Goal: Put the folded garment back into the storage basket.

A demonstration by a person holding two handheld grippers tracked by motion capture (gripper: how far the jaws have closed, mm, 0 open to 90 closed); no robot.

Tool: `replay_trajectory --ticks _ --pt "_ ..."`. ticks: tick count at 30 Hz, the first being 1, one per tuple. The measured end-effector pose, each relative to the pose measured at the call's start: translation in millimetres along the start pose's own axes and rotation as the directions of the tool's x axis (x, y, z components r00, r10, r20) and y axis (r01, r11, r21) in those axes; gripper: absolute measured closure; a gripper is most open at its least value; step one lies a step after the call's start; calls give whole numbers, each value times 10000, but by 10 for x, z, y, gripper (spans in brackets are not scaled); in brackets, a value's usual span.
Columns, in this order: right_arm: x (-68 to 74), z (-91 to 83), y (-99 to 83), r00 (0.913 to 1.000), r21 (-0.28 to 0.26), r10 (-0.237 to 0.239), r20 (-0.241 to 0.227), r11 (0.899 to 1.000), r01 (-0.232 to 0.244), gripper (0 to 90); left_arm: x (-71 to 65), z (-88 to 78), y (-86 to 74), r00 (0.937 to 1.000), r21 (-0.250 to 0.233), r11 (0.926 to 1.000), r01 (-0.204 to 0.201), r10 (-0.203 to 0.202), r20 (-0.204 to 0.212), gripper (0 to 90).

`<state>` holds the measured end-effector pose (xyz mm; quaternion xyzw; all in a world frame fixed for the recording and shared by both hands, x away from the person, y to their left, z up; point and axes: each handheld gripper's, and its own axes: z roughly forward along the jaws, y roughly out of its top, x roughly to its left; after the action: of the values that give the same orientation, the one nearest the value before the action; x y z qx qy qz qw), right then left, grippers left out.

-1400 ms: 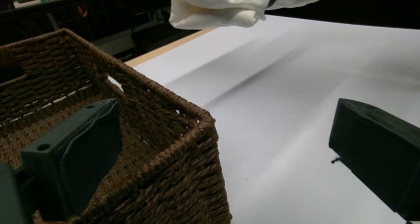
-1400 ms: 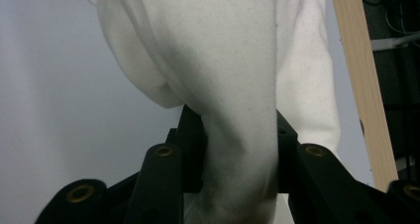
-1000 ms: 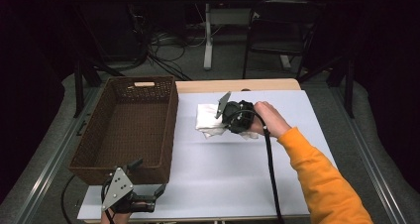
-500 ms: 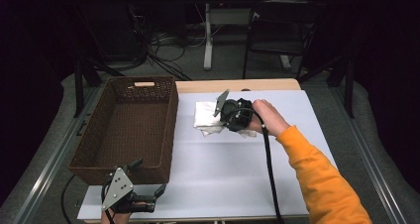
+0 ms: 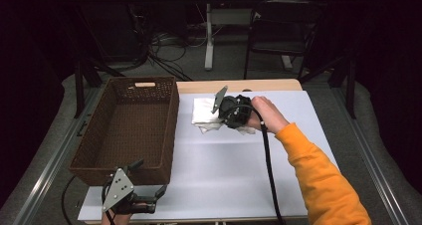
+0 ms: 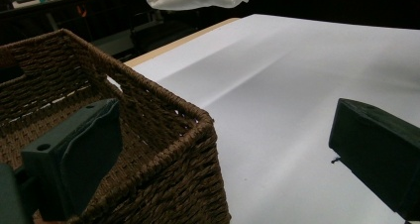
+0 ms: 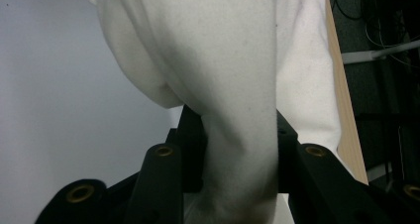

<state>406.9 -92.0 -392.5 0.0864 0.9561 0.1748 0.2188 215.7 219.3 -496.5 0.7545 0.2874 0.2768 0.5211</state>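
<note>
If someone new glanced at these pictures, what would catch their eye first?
Most likely the white cloth near the table's far edge, pinched between the jaws of the right gripper held by an orange-sleeved arm. Next, the big brown wicker basket on the left, with the left gripper open at its near corner.

We see a white cloth [image 5: 205, 113], a dark brown woven basket [image 5: 130, 130], an orange sleeve [image 5: 322, 180] and black grippers.
</note>
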Motion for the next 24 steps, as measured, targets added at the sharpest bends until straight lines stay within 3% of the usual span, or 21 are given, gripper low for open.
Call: replay_trajectory --ticks 24 --pt "-55 9 79 9997 27 -74 213 10000 74 674 1 1 -2 10000 -7 10000 4 -4 9 0"
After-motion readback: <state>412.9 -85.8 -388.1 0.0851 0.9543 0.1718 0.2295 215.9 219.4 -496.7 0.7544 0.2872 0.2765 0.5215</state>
